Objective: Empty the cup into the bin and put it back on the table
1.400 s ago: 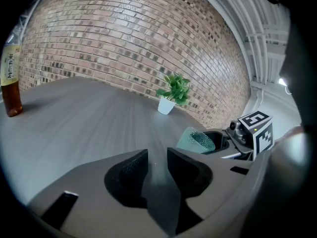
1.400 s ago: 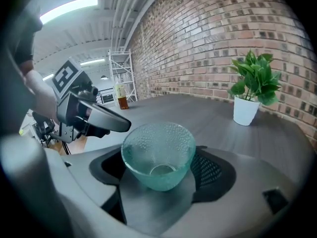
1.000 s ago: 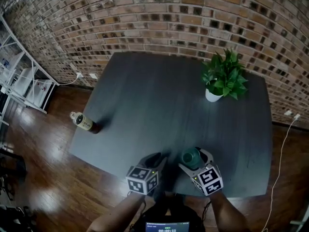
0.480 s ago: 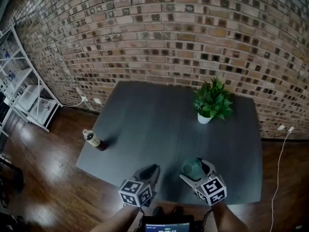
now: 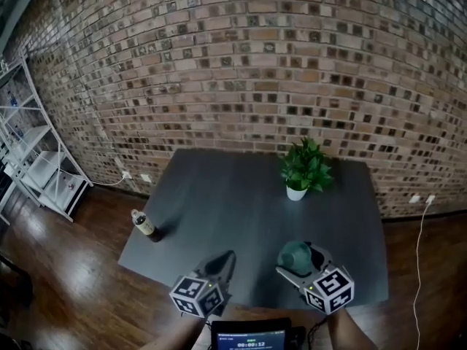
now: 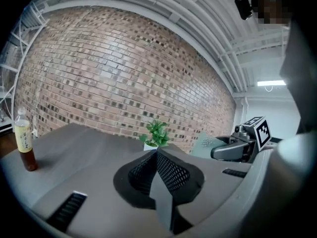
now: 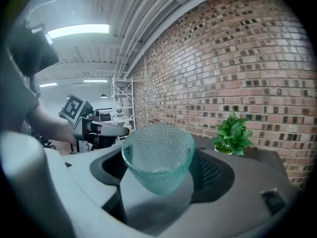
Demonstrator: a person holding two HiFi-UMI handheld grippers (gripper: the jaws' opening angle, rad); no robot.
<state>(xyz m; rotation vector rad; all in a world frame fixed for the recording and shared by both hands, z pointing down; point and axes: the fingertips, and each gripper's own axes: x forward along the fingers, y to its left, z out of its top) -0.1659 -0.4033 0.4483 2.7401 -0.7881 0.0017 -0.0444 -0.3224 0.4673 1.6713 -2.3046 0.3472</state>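
A green dimpled glass cup (image 7: 158,155) sits upright between the jaws of my right gripper (image 7: 161,166), which is shut on its sides; through the glass it looks empty. In the head view the cup (image 5: 295,256) and right gripper (image 5: 297,259) hang over the near edge of the dark table (image 5: 241,195). My left gripper (image 5: 223,262) is beside it on the left. Its jaws have just been closing and now meet, with nothing between them (image 6: 157,153). From the left gripper view the cup (image 6: 205,143) shows at the right.
A potted plant (image 5: 305,169) stands at the table's far right, and a brown bottle (image 5: 145,224) at its left edge. A brick wall (image 5: 241,71) runs behind. White shelving (image 5: 36,159) stands at the left, and a white cable (image 5: 419,232) hangs at the right.
Both grippers have risen, the right one taking the cup up with it. The left jaws, wide open a second ago, have closed. The table looks smaller and farther off.
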